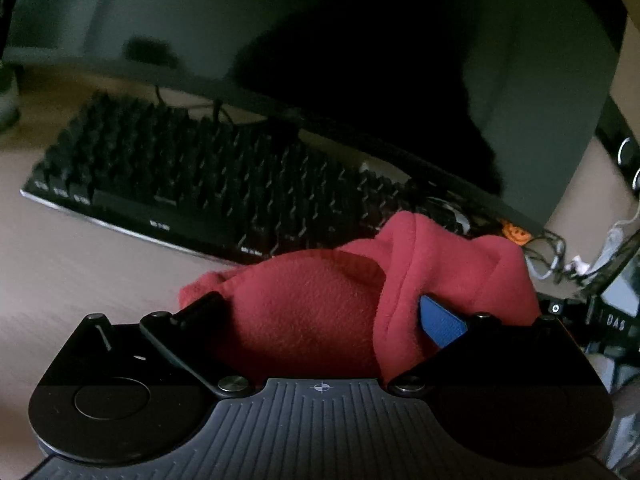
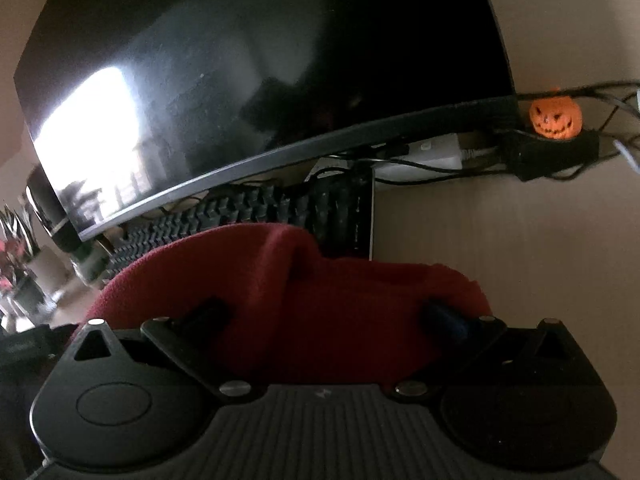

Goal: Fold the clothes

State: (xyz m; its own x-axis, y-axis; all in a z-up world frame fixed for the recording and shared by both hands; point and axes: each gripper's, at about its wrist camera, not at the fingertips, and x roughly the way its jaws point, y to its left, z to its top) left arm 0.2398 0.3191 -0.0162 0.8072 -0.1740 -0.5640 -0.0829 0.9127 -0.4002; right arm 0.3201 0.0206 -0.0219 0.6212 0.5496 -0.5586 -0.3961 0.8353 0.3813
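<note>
A red fleece garment (image 1: pixel 320 300) is bunched between the fingers of my left gripper (image 1: pixel 320 312), which is shut on it; the blue pad of one finger (image 1: pixel 442 320) shows under a fold. The same red fleece (image 2: pixel 320 304) fills the jaws of my right gripper (image 2: pixel 324 316), which is also shut on it. The cloth is lifted above the desk and hides the fingertips of both grippers.
A black keyboard (image 1: pixel 180 184) lies on the light wooden desk (image 1: pixel 60 280) under a large dark monitor (image 1: pixel 320 60). The keyboard (image 2: pixel 280 208) and monitor (image 2: pixel 260 60) also show in the right wrist view. An orange pumpkin figure (image 2: pixel 555 117) sits among cables (image 2: pixel 440 160) at the right.
</note>
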